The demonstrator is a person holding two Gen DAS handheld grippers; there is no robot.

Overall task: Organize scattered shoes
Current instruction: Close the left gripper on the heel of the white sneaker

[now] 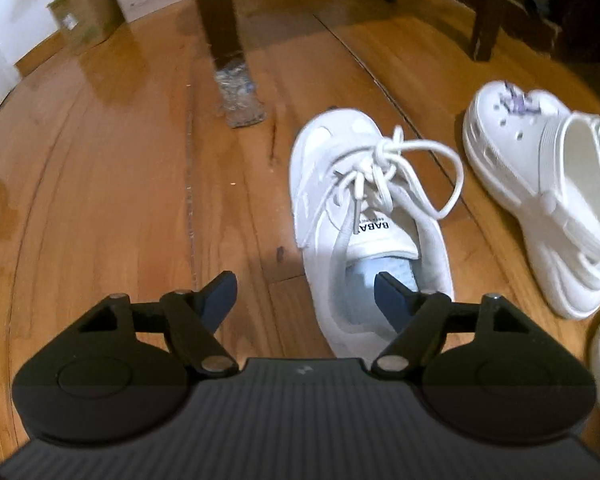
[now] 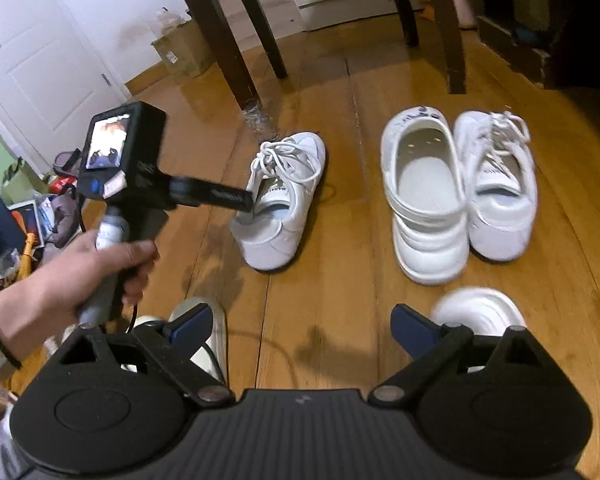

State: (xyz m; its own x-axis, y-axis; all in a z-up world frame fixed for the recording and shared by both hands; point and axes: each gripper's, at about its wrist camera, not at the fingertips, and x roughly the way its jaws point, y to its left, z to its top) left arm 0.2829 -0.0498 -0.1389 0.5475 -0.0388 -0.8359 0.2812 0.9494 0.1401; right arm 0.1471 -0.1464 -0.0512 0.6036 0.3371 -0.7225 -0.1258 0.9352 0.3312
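On the wooden floor, just past the dark table leg, our lone white sneaker sits apart from the white clog and the other sneaker, which stand side by side to its right. Our left hand-held gripper is spread wide, with one finger down in the sneaker's opening and the other outside its wall, not pinching yet, so we think we should squeeze the heel wall firmly and keep clear of the loose laces. Our right hand-held gripper is spread too and holds nothing.
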